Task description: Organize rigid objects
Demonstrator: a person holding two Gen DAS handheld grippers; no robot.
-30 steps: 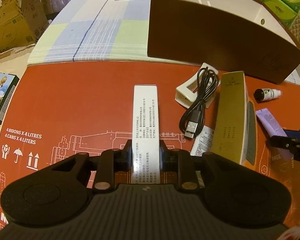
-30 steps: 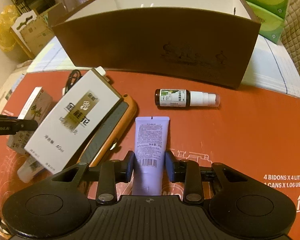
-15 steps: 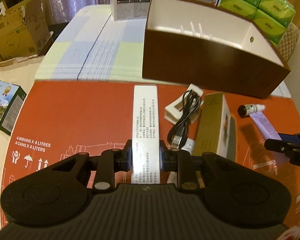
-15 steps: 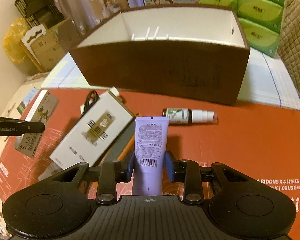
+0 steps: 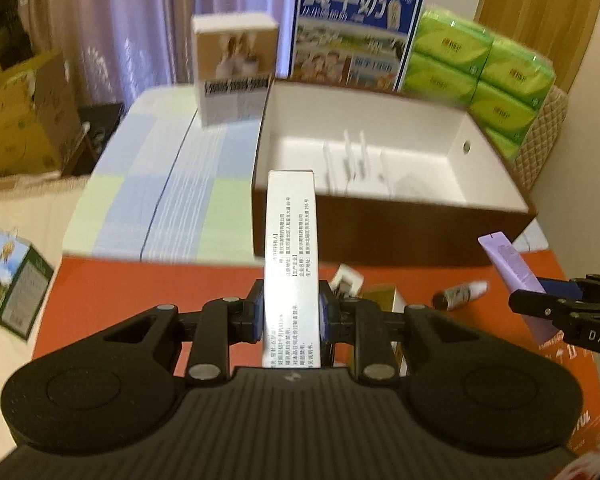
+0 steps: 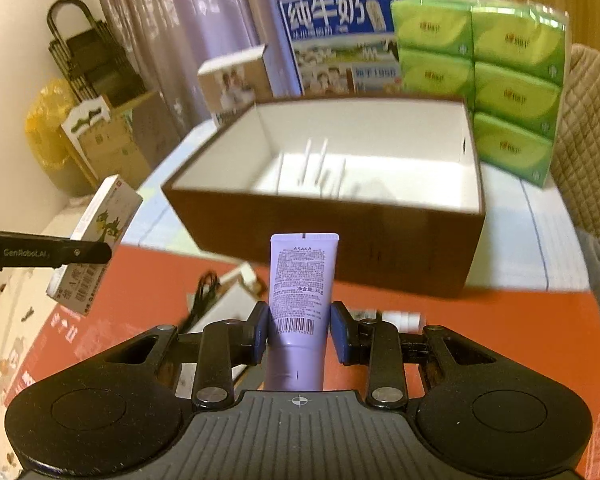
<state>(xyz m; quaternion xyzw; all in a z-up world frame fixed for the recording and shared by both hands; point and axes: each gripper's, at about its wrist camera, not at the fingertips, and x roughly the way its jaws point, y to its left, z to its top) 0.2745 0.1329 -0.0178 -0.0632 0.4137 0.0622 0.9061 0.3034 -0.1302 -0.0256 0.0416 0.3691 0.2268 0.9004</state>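
My left gripper (image 5: 291,312) is shut on a long white printed box (image 5: 291,248), held up in the air in front of the brown storage box (image 5: 380,232) with a white inside. My right gripper (image 6: 300,330) is shut on a lilac tube (image 6: 302,280), also lifted, facing the same brown storage box (image 6: 340,232). In the left wrist view the lilac tube (image 5: 508,264) and the right gripper's finger (image 5: 548,308) show at the right. In the right wrist view the white printed box (image 6: 96,240) and the left gripper's finger (image 6: 44,254) show at the left.
On the orange cardboard sheet (image 5: 140,292) lie a small spray bottle (image 5: 460,292), a gold box (image 5: 384,300), a black cable (image 6: 204,292) and a white holder (image 5: 346,278). Behind the brown box stand a milk carton (image 5: 352,36), green tissue packs (image 5: 480,72) and a photo box (image 5: 236,68).
Both grippers have risen with their loads and tilted up, so the brown box's white inside and the cartons behind it have come into view. The table objects have dropped low in the frames.
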